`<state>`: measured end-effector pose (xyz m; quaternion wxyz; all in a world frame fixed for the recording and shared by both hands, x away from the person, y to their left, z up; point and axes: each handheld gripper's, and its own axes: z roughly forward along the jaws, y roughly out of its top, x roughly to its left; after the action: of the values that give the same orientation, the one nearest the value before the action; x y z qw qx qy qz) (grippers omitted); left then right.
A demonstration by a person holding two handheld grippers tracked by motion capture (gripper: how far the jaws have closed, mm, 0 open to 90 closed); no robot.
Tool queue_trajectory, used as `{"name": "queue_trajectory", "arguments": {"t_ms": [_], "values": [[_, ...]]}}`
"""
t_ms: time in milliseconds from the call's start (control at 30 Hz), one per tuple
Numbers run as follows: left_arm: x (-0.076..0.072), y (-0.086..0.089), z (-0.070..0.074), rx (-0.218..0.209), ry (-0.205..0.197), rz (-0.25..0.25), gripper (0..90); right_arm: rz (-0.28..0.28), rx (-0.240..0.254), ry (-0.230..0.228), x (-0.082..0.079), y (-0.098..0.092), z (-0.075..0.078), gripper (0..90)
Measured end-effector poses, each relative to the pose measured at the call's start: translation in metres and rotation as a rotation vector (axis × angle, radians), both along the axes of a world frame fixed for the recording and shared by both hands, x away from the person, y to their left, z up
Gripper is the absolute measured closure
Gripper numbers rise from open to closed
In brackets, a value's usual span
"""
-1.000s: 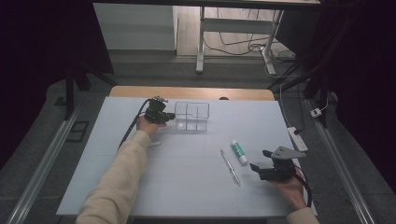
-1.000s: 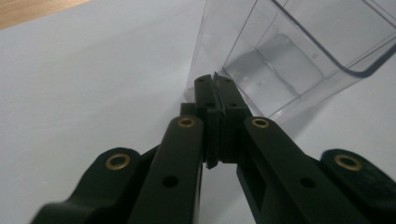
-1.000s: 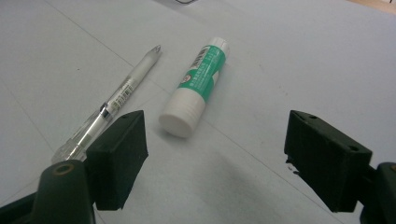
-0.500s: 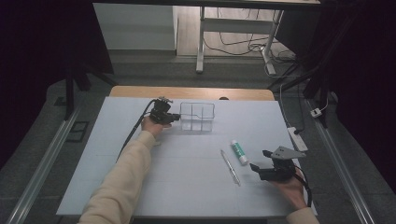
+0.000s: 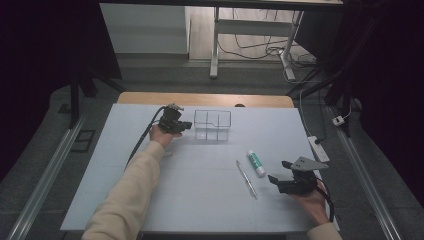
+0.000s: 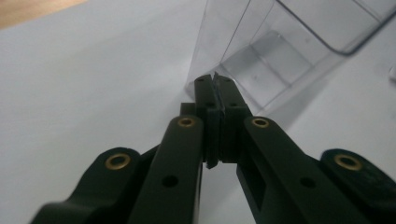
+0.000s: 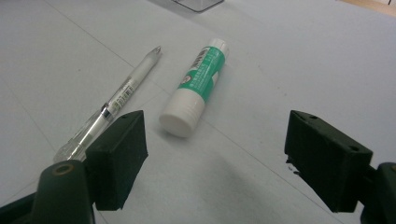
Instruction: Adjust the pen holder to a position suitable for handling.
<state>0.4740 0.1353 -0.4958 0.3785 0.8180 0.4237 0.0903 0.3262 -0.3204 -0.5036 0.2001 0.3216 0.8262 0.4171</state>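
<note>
A clear plastic compartment box [image 5: 212, 125] stands at the far middle of the white table [image 5: 200, 200]. My left gripper [image 5: 189, 125] is at its left side. In the left gripper view the jaws [image 6: 215, 86] are pressed together on the thin edge of the box's wall [image 6: 280, 51]. My right gripper [image 5: 278, 171] hovers low at the near right, held by a hand, its jaws wide apart. In the right gripper view, a green-and-white glue stick [image 7: 198, 86] and a clear pen [image 7: 119, 98] lie on the table just beyond the open right gripper [image 7: 224, 158], with nothing between the pads.
The glue stick [image 5: 256, 163] and the pen [image 5: 246, 179] lie side by side to the left of the right hand. A power strip [image 5: 319, 148] lies along the table's right edge. A wooden strip [image 5: 205, 99] borders the far edge.
The left gripper and the clear box have slid a little to the right together. The right gripper has stayed where it was.
</note>
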Motion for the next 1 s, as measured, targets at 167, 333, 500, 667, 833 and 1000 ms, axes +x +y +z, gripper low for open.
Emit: {"name": "queue_trajectory", "arguments": {"t_ms": [167, 333, 500, 667, 833, 1000], "values": [[-0.022, 0.010, 0.009, 0.013, -0.045, -0.017, 89.0, 0.002, -0.005, -0.002, -0.001, -0.001, 0.000, 20.4], [-0.049, 0.021, 0.017, 0.019, -0.092, -0.041, 85.6, 0.000, -0.003, -0.008, -0.001, 0.000, 0.001, 20.7], [-0.076, 0.032, 0.024, -0.027, -0.125, -0.061, 71.6, 0.001, -0.006, -0.011, -0.001, 0.000, 0.001, 20.7], [-0.101, 0.040, 0.026, -0.058, -0.147, -0.052, 51.3, 0.003, -0.007, -0.012, -0.001, 0.001, 0.000, 20.7], [-0.123, 0.047, 0.028, -0.065, -0.165, -0.053, 41.7, 0.001, -0.014, -0.008, -0.001, 0.001, 0.001, 20.7], [-0.142, 0.055, 0.029, -0.051, -0.170, -0.047, 38.0, 0.001, -0.020, -0.015, -0.001, 0.001, 0.001, 20.3]]}}
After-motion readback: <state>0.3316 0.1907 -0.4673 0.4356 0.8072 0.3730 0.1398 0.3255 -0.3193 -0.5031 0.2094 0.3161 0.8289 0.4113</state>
